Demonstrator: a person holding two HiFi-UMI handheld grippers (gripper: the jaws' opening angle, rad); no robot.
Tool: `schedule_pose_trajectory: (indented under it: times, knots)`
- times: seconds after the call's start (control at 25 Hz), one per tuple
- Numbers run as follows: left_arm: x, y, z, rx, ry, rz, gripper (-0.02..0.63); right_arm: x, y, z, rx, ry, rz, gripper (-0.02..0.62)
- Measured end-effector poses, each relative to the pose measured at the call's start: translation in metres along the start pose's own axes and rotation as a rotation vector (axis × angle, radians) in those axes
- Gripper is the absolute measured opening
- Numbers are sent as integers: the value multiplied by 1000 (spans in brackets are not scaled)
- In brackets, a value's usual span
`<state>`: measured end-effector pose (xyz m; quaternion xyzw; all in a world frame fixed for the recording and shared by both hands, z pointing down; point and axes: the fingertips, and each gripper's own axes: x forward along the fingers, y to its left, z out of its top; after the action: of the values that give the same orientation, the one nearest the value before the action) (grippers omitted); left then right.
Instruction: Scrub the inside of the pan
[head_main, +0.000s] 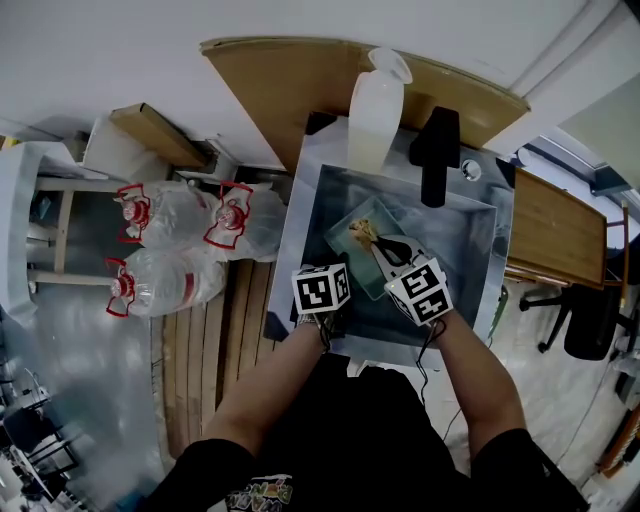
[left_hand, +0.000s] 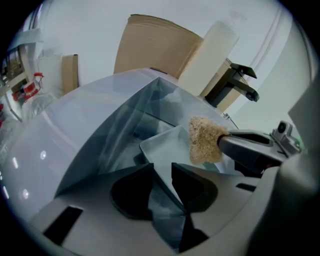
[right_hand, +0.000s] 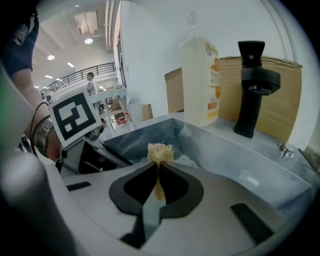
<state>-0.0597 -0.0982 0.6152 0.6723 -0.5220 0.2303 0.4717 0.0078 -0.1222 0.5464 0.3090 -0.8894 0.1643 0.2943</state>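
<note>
A clear rectangular pan (head_main: 352, 222) (left_hand: 165, 145) lies tilted in the steel sink (head_main: 300, 210). My right gripper (head_main: 378, 244) (right_hand: 158, 167) is shut on a tan fibrous scrubber (head_main: 361, 232) (left_hand: 204, 140) (right_hand: 160, 151), which it holds over the pan's inside. My left gripper (left_hand: 162, 172), under its marker cube (head_main: 321, 288) (right_hand: 75, 116), is at the pan's near left corner. Its jaws stand apart, and the pan's near rim runs into the gap between them. I see no pad pressing on the rim.
A black faucet (head_main: 438, 150) (left_hand: 235, 85) (right_hand: 254, 85) and a white bottle (head_main: 378, 110) (left_hand: 210, 55) (right_hand: 200, 80) stand at the sink's far edge, before a brown board (head_main: 290, 80). Big water jugs (head_main: 170, 215) lie on the floor at left. A wooden table (head_main: 545, 230) stands at right.
</note>
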Motion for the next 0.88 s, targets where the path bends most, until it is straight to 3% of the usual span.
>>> schedule_pose_trajectory:
  times: [0.24, 0.36, 0.88]
  knots:
    - [16, 15, -7, -160, 22, 27, 110, 24, 7, -18, -70, 81, 71, 28]
    - [21, 17, -9, -174, 29, 36, 86, 34, 10, -25, -87, 127, 101, 28]
    - [29, 16, -11, -228, 29, 11, 87, 71, 37, -24, -167, 201, 266, 28]
